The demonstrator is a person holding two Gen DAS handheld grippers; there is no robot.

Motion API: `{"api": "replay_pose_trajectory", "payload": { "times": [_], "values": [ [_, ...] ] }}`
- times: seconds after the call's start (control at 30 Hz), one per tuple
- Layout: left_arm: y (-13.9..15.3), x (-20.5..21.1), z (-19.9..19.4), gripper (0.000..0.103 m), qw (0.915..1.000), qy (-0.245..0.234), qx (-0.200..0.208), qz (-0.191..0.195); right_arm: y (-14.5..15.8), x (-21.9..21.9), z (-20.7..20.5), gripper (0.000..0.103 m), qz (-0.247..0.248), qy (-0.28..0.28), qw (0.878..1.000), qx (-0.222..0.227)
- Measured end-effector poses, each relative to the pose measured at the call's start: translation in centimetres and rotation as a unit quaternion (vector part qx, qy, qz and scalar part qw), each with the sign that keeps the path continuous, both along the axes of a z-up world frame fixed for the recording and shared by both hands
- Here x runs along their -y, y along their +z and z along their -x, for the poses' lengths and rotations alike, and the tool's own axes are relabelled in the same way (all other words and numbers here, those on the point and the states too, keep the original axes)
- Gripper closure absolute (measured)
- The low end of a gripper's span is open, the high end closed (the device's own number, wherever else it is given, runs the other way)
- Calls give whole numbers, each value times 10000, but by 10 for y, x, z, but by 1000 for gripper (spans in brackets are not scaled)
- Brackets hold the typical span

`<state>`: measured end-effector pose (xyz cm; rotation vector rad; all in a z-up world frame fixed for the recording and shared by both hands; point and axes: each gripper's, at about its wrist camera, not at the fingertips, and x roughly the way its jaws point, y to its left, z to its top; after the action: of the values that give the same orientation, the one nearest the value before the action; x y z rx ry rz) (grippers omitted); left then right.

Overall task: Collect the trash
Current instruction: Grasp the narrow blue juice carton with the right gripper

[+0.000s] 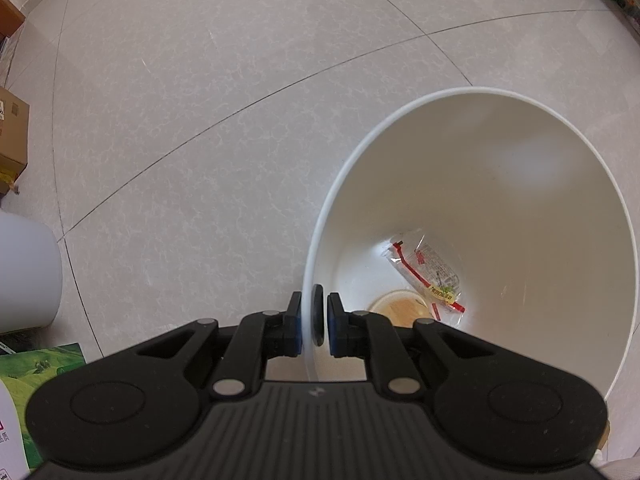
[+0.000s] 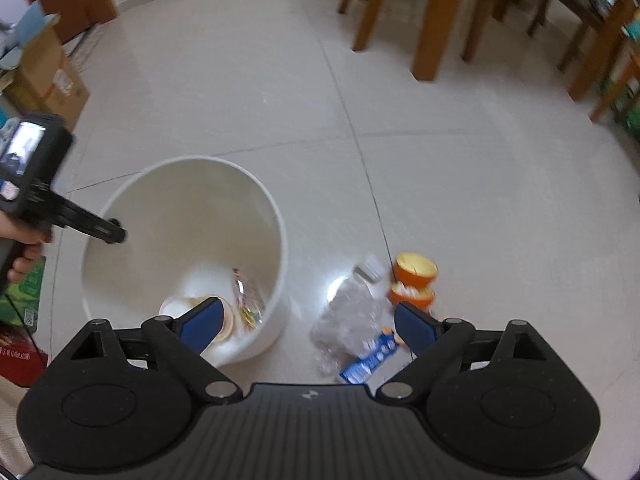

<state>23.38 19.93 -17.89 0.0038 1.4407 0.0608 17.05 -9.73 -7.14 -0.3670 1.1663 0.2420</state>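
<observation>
A white bin (image 1: pixel 500 184) stands on the tiled floor. My left gripper (image 1: pixel 314 320) points straight down and is shut on the bin's near rim. Inside lie a clear wrapper with red print (image 1: pixel 428 276) and a paper cup (image 1: pixel 400 306). In the right wrist view the bin (image 2: pixel 192 208) is at the lower left, with the left gripper (image 2: pixel 116 234) on its rim, held by a hand (image 2: pixel 24 240). My right gripper (image 2: pixel 310 320) is open above a crushed clear bottle with a blue label (image 2: pixel 348 320). Two orange pieces (image 2: pixel 414 276) lie just beyond its right finger.
Wooden table and chair legs (image 2: pixel 432 20) stand at the far right. Cardboard boxes (image 2: pixel 48 76) sit by the left wall. A white container (image 1: pixel 28 276) and a green printed carton (image 1: pixel 40 368) lie left of the bin. Open tiled floor (image 2: pixel 480 200) stretches ahead.
</observation>
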Motion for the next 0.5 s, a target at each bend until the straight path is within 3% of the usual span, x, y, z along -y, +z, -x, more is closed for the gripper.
{"api": "replay_pose_trajectory", "payload": {
  "times": [0.33, 0.5],
  "values": [
    [-1, -3, 1, 93, 10000, 6, -7, 52, -82, 74, 0, 9, -255, -1253, 9911, -380],
    [0, -6, -2, 93, 9999, 34, -32, 113, -136, 106, -8, 22, -460, -2015, 9766, -591]
  ]
}}
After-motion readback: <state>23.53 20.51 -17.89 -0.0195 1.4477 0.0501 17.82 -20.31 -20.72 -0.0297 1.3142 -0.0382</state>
